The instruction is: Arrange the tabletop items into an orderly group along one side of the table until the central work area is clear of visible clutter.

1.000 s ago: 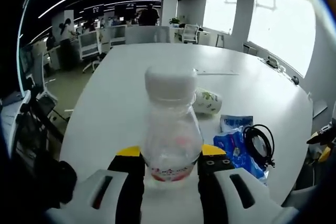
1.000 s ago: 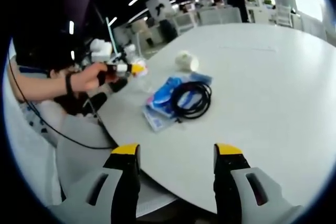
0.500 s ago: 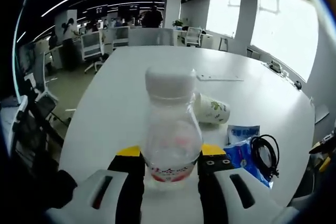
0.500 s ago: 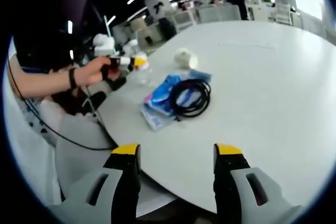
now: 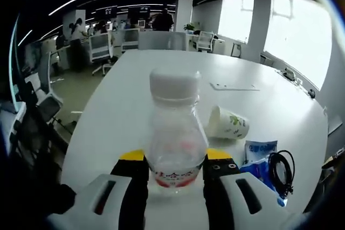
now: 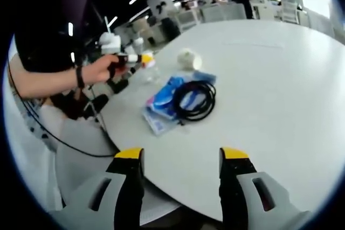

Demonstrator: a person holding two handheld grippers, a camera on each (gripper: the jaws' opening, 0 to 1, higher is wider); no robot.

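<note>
Gripping: left gripper [image 5: 175,161] clamped on the bottle [image 5: 177,133], held above the table [image 5: 129,95] near its edge
Right gripper [image 6: 181,157]: jaws apart, holding nothing, near the table edge
Clutter: cup [image 5: 228,123] on its side, blue packet [image 6: 164,100] under a cable [image 6: 195,99], all mid-table
Risk: smooth bottle held low could tip or slip; cable may drag the packet
Unclear: bottle's fill level, packet's print, bottle's base hidden by jaws
</note>
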